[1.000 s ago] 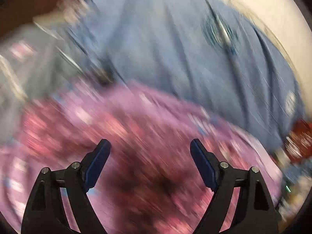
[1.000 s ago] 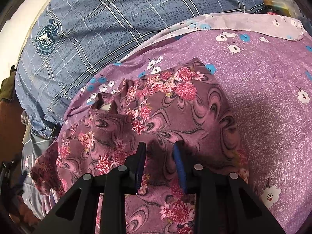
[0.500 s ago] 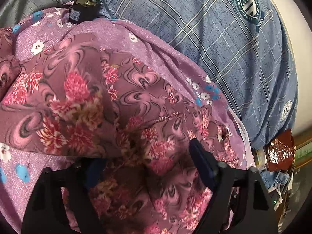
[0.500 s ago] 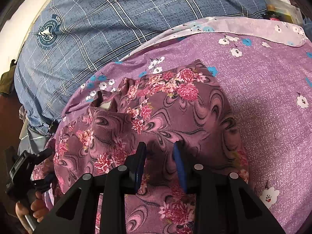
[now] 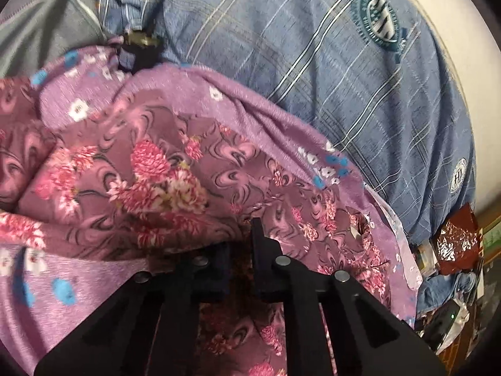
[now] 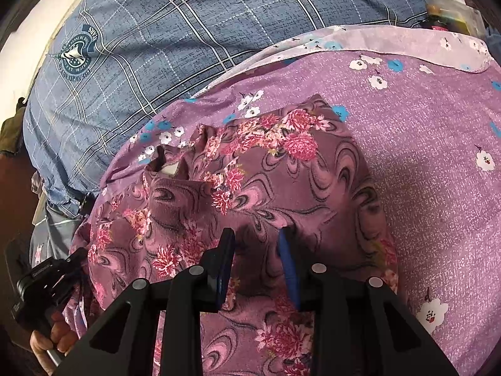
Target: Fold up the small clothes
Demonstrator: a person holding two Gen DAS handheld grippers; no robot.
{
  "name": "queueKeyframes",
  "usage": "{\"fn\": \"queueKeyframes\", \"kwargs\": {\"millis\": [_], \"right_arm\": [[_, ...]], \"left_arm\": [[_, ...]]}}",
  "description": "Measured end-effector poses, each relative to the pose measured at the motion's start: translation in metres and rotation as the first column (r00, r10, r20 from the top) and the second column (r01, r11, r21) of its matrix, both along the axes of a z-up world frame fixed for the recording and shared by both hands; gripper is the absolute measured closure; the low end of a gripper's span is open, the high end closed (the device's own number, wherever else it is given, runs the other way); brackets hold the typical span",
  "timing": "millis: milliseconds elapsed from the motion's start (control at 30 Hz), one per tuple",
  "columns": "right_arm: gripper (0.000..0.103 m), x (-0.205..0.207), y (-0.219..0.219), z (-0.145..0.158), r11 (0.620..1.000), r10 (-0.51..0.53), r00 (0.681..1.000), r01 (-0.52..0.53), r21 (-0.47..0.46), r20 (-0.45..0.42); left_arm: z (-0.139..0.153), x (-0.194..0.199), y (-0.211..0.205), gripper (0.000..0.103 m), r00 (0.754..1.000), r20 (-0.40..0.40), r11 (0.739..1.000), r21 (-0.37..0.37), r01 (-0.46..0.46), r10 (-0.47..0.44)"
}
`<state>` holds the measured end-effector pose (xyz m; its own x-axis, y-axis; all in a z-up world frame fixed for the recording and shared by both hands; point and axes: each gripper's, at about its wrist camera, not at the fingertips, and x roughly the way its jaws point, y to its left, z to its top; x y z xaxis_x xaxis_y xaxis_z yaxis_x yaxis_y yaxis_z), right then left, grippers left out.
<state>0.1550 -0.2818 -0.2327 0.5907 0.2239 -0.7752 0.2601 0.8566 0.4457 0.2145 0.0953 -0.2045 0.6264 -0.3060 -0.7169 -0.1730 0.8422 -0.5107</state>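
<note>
A small mauve garment with pink flowers and dark swirls [image 5: 162, 185] lies crumpled on a lilac flowered cloth [image 5: 244, 106]. My left gripper [image 5: 241, 250] is shut on a fold of this garment, which drapes over its left finger. In the right wrist view the same garment [image 6: 281, 169] spreads ahead, and my right gripper [image 6: 255, 250] is shut on its near part, with cloth bunched between the blue pads. The left gripper and the hand holding it show at the lower left of that view [image 6: 43, 285].
A blue plaid sheet with round crests [image 5: 360, 72] [image 6: 150, 50] covers the bed behind the lilac cloth [image 6: 438, 125]. A grey cloth [image 5: 37, 31] lies at the far left. A brown foil packet [image 5: 457, 241] and clutter sit at the bed's right edge.
My left gripper swung over the floral garment, came down on it and closed from wide open onto a fold. My right gripper stayed shut on the garment, nearly still.
</note>
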Motion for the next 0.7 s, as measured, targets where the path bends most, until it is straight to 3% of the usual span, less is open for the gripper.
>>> {"fn": "queueKeyframes", "kwargs": {"millis": [267,400,533,567,600,633,700], "right_arm": [[0.072,0.002,0.0,0.0,1.0,0.0,1.0,0.0,-0.005,-0.005],[0.072,0.004,0.003,0.0,1.0,-0.004,1.0,0.004,-0.026,-0.006],[0.072,0.005,0.005,0.0,0.999,-0.006,1.0,0.006,-0.045,-0.006],[0.071,0.006,0.006,0.0,0.999,-0.006,1.0,0.005,-0.047,-0.006],[0.069,0.007,0.006,0.001,0.999,-0.003,1.0,0.003,-0.049,-0.004],[0.068,0.007,0.007,0.001,0.999,-0.001,1.0,0.001,-0.051,-0.002],[0.064,0.006,0.009,0.002,0.998,0.004,1.0,-0.004,-0.065,0.004]], "left_arm": [[0.008,-0.041,0.026,0.095,0.999,0.028,0.992,0.115,-0.043,0.04],[-0.009,-0.05,0.041,0.095,0.995,-0.044,0.993,0.087,-0.082,0.086],[0.0,-0.06,0.049,0.092,0.995,-0.065,0.996,0.052,-0.078,0.082],[0.007,-0.067,0.054,0.089,0.995,-0.059,0.997,0.028,-0.076,0.078],[0.013,-0.075,0.059,0.081,0.995,-0.053,0.997,0.017,-0.081,0.082],[0.023,-0.086,0.067,0.066,0.993,-0.049,0.994,0.02,-0.105,0.106],[0.038,-0.101,0.082,0.054,0.988,-0.011,0.988,0.017,-0.156,0.157]]}}
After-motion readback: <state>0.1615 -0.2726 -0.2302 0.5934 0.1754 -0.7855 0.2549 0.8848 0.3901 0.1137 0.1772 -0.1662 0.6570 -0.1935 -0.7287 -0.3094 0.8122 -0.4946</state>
